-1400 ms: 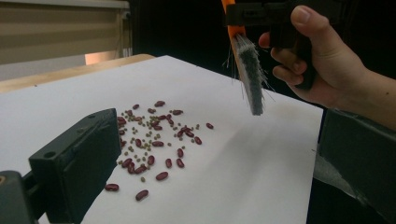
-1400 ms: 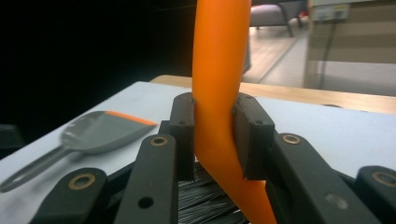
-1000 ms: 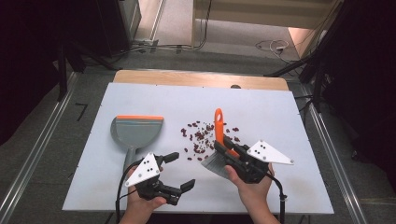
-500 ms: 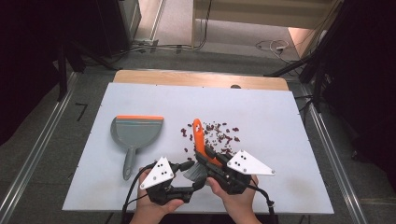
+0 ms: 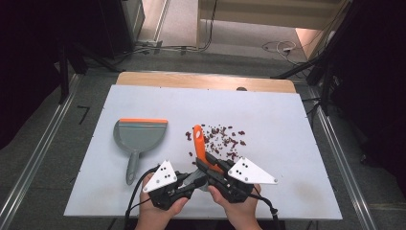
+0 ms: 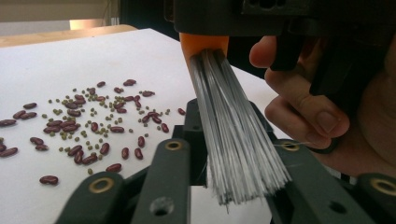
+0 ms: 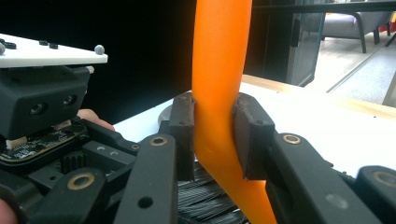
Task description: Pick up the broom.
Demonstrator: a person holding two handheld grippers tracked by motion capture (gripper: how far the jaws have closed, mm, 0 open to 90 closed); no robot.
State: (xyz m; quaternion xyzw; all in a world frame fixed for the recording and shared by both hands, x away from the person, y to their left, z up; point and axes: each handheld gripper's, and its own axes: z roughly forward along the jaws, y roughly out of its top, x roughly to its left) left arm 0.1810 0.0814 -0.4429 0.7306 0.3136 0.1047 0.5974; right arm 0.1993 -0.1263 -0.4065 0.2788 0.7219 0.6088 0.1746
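A hand brush with an orange handle [image 5: 197, 141] and grey bristles [image 6: 233, 140] hangs low over the white table [image 5: 287, 120], handle pointing away from me. My right gripper [image 5: 207, 165] is shut on the handle [image 7: 217, 93], with a pad pressing each side. My left gripper [image 5: 194, 178] sits close beside it; its jaws have just been closing and now pinch the bristle bundle between them. Red beans and small green ones [image 5: 222, 141] lie scattered just beyond the brush. A grey dustpan [image 5: 139, 136] with an orange lip rests on the table to the left.
The near table edge runs just under my hands. A wooden strip [image 5: 206, 80] borders the far edge of the table. Dark stands and cables stand on the floor around it. In the left gripper view, the hand [image 6: 317, 112] holding the right gripper is close by.
The right gripper carried the brush left and toward me, tilting its handle left. The left gripper's jaws went from wide apart to closed on the bristles.
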